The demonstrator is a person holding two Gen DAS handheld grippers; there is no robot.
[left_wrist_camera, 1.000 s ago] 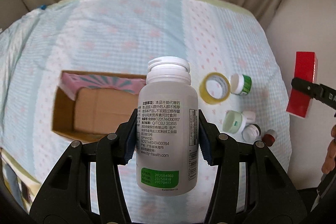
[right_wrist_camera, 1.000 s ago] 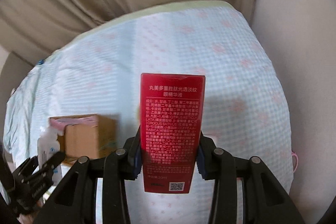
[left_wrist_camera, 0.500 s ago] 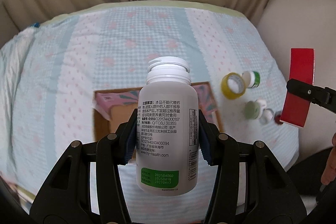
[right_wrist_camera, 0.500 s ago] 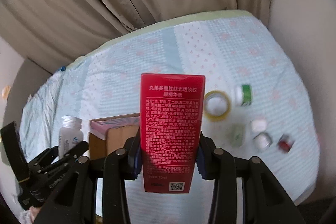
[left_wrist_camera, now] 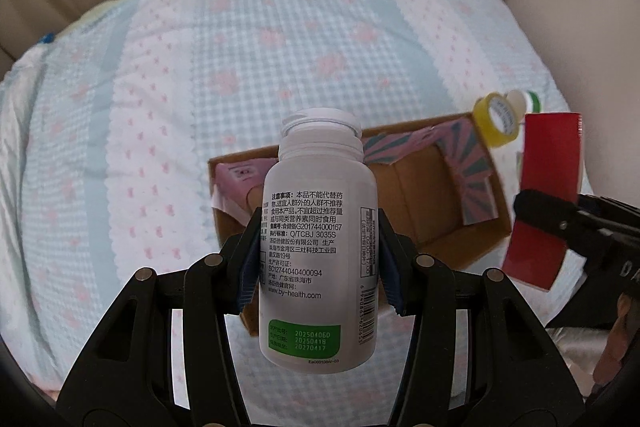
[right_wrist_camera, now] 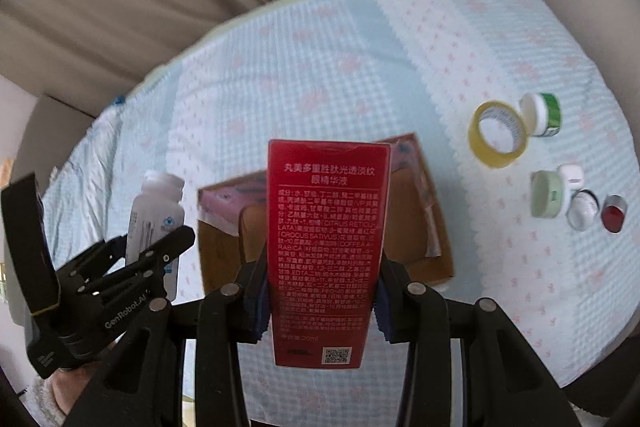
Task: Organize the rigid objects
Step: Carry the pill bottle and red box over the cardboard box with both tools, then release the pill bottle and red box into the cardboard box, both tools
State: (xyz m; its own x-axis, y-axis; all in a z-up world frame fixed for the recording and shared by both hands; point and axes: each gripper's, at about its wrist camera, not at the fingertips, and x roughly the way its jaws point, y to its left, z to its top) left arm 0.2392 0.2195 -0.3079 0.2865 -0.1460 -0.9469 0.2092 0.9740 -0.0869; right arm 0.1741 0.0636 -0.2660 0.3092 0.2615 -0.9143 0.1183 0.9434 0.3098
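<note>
We are clamping the white bottle [left_wrist_camera: 318, 243] upright in the left tongs [left_wrist_camera: 318, 263] and the red carton [right_wrist_camera: 326, 251] upright in the right tongs [right_wrist_camera: 320, 303]. The open cardboard box [left_wrist_camera: 452, 259] is lying on the bed beyond the bottle, at about one o'clock, with the left tongs seemingly nearer.

In your right wrist view the cardboard box [right_wrist_camera: 424, 227] sits mid-frame on the bed [right_wrist_camera: 320, 67]; the tape roll [right_wrist_camera: 498, 135] and small jars [right_wrist_camera: 560, 203] lie to its right.
</note>
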